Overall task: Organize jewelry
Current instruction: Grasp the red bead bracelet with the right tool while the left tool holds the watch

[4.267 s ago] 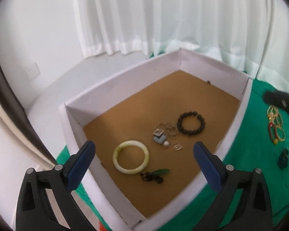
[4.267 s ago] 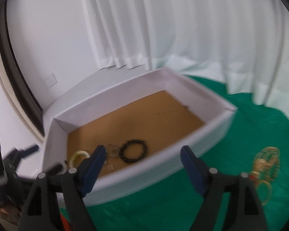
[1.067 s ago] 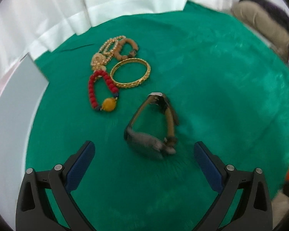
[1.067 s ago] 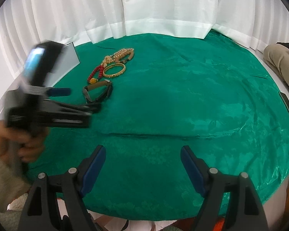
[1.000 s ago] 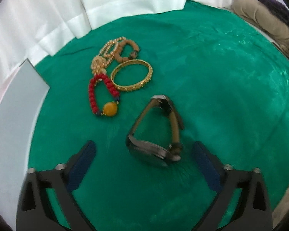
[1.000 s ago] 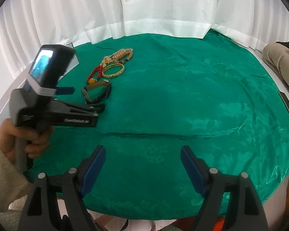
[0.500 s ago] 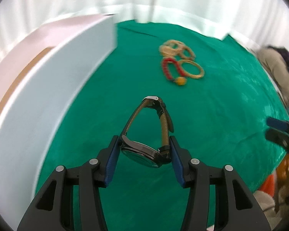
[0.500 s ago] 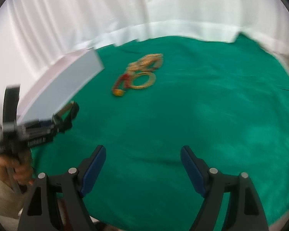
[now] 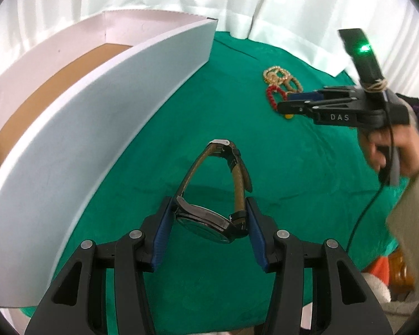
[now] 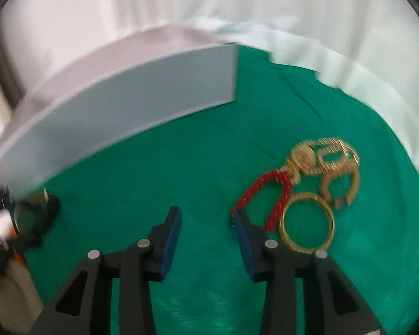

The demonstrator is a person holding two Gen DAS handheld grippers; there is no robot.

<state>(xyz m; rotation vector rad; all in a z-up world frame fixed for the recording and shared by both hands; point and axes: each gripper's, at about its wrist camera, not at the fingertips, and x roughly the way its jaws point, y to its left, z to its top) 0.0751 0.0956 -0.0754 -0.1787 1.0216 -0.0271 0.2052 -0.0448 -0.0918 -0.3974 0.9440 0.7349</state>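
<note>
Beside white box [image 9: 103, 128], over green cloth [image 9: 293, 181]: your left gripper [image 9: 206, 223] clamps watch [image 9: 209, 220] by rigid case; strap floppy, keep hold on case. Right gripper [image 10: 206, 223] just narrowing, empty, near red bracelet [image 10: 265, 198].

Green-cloth table [image 9: 307, 189], box plus jewelry pile
White-walled box [image 9: 103, 106] at left edge; red bead bracelet [image 10: 268, 195], gold bangle [image 10: 307, 220], gold chains [image 10: 326, 153] near far edge.
</note>
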